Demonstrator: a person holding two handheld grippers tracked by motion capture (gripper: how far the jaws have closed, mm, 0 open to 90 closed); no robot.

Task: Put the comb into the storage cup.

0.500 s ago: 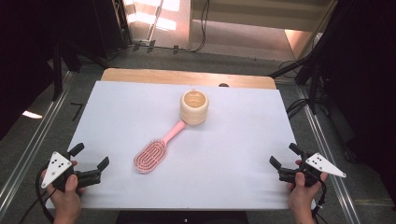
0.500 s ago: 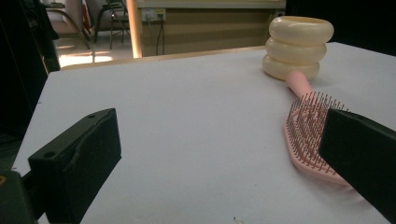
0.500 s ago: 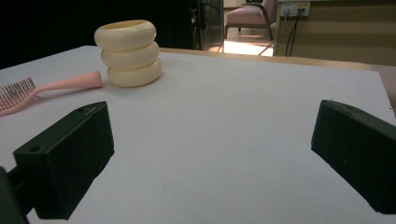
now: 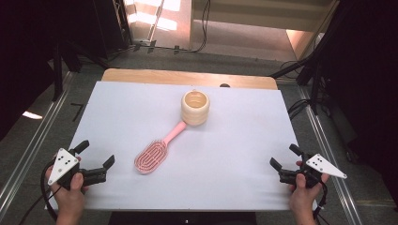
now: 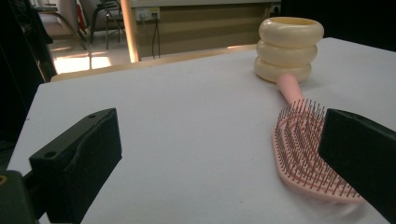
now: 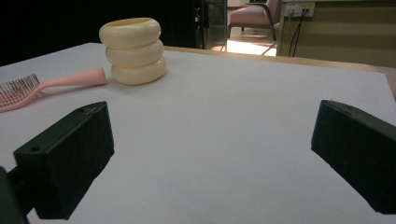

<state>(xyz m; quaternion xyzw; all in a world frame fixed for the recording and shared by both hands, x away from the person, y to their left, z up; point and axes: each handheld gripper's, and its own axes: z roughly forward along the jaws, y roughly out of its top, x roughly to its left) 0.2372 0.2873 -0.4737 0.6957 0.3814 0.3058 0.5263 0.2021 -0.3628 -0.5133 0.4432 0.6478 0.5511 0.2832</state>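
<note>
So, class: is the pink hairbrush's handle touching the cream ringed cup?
Touching: in the left gripper view the pink hairbrush handle meets the cream ringed cup's base.

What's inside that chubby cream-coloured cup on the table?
From above, the cream cup looks empty: just its pale inner wall and bottom. The low claw cameras see its outside rings, not the inside. The pink hairbrush lies outside, handle tip at the cup's base.

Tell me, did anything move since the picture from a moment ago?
Nothing visibly moved. The left gripper and right gripper rest near the table's front corners, jaws open and empty, as before. The pink hairbrush lies in the same spot, its handle tip against the cream cup.
</note>
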